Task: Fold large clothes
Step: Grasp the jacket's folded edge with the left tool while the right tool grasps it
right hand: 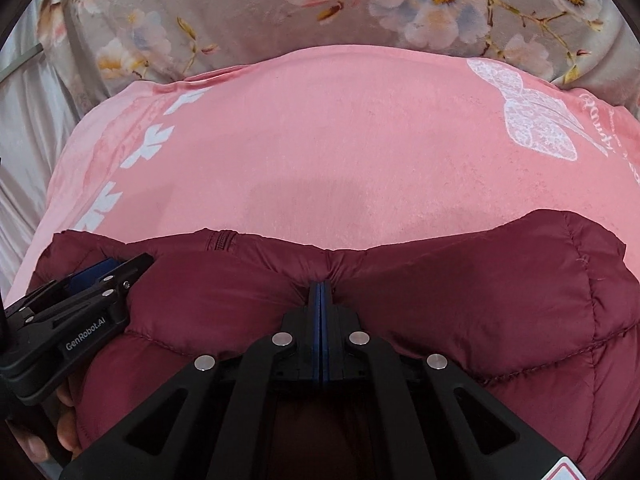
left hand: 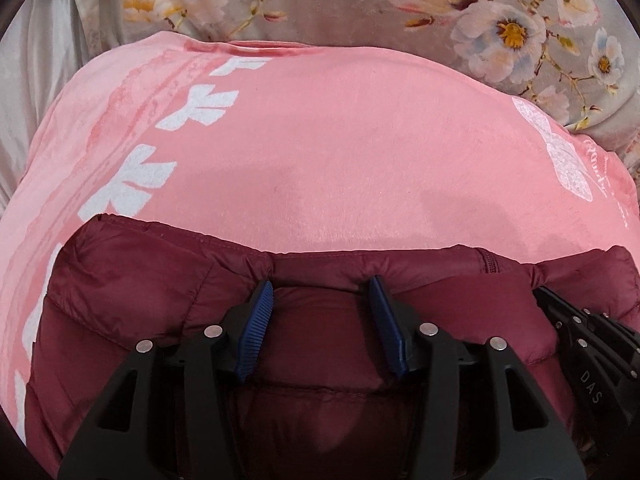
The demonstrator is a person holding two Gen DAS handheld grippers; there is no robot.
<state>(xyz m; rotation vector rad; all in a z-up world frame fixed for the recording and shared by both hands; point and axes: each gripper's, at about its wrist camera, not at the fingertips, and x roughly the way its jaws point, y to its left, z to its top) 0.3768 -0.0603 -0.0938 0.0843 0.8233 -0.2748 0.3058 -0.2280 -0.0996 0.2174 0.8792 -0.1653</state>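
A dark red quilted puffer jacket (left hand: 132, 280) lies on a pink blanket (left hand: 340, 152); it also shows in the right wrist view (right hand: 460, 292). My left gripper (left hand: 322, 294) is open, its blue pads (left hand: 258, 320) spread over the jacket's far edge with fabric between them. My right gripper (right hand: 321, 286) is shut on a pinch of the jacket's far edge. The left gripper also shows at the left of the right wrist view (right hand: 100, 280). The right gripper shows at the right of the left wrist view (left hand: 580, 320). A zipper (right hand: 219, 240) runs along the edge.
The pink blanket (right hand: 340, 140) has white leaf prints and a white bow print (right hand: 532, 120). Beyond it lies a grey floral cover (left hand: 500, 20). A white sheet (left hand: 36, 100) is at the left. A hand (right hand: 64, 420) holds the left gripper.
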